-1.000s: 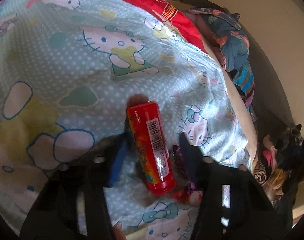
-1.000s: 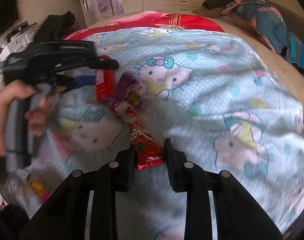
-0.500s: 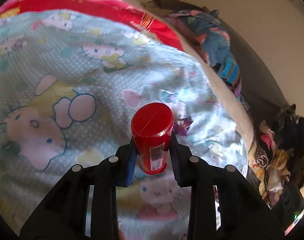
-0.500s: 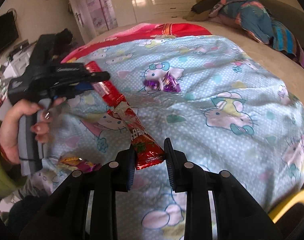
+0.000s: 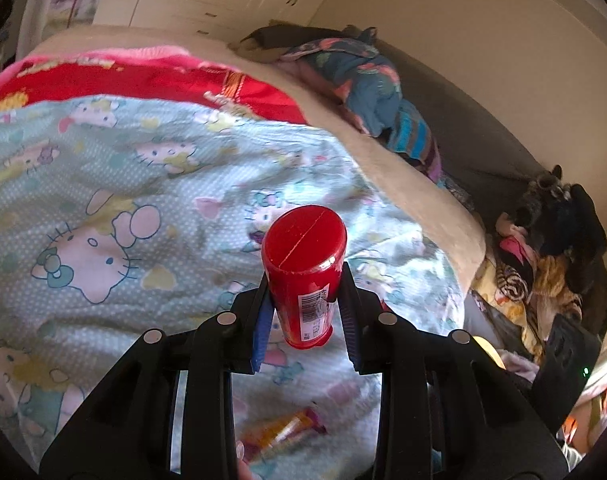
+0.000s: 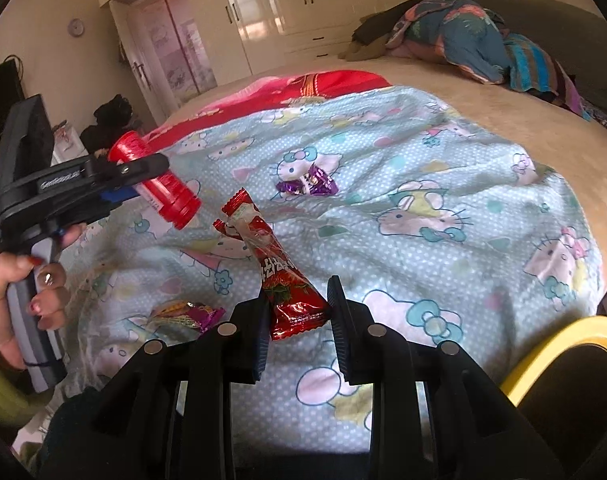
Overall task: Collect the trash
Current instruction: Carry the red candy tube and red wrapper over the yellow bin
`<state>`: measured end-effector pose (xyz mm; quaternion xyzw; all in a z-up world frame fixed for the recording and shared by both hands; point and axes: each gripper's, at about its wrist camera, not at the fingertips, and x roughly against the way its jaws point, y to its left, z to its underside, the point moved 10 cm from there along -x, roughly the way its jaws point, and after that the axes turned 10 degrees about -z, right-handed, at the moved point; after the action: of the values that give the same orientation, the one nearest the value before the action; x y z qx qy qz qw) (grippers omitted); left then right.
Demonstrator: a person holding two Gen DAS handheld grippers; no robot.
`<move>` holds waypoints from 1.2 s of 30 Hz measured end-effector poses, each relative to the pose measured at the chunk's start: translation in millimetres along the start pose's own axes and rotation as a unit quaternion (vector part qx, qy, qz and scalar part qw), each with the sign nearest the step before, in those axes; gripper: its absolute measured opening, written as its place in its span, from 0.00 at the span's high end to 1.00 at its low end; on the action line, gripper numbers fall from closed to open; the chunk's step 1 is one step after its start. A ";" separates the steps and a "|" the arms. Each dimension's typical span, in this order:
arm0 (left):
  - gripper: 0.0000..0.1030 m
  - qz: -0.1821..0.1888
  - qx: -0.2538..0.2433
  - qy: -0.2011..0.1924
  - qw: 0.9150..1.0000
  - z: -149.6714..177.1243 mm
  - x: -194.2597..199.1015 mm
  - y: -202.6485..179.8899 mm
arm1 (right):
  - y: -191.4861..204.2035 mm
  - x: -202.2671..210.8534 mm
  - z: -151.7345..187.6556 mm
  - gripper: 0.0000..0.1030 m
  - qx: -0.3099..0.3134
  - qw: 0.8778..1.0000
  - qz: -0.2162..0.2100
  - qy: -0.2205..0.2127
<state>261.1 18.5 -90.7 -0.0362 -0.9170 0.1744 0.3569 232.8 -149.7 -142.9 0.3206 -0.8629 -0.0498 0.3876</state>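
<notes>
In the left wrist view, the left gripper (image 5: pixel 305 300) is clamped on a red tube (image 5: pixel 303 268): both blue-lined fingers (image 5: pixel 261 332) press its sides, and its flat red end faces the camera, with a barcode label lower on its side. The tube hangs clear above a pale blue cartoon-cat blanket (image 5: pixel 103 208) spread over a bed. An orange wrapper (image 5: pixel 281 434) lies on the blanket below the gripper. A red blanket (image 5: pixel 143 80) lies past the blue one, and a heap of dark clothes (image 5: pixel 367 84) sits at the far edge of the bed. In the right wrist view, the right gripper (image 6: pixel 297 312) pinches the lower end of a long red wrapper (image 6: pixel 277 268), which sticks up and away from the fingers, off the blanket (image 6: pixel 423 184). At the left a hand (image 6: pixel 19 300) holds the left gripper (image 6: pixel 143 184), tube (image 6: pixel 159 184) slanting between its fingers. A purple wrapper (image 6: pixel 307 184) lies farther out on the blanket, well apart from both grippers, and the orange wrapper (image 6: pixel 187 316) lies just left of the right gripper's fingers. A yellow rim (image 6: pixel 543 344) shows at the lower right.
</notes>
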 end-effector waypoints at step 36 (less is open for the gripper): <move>0.77 0.099 -0.118 -0.013 0.988 38.0 55.0 -131.2 | -66.2 129.6 23.1 0.75 -0.055 0.992 0.093 -0.070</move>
<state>202.5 -105.1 -36.0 -0.1666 -0.9274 0.1003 0.3196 186.6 -282.4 -98.6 0.2130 -0.9099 -0.0837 0.3460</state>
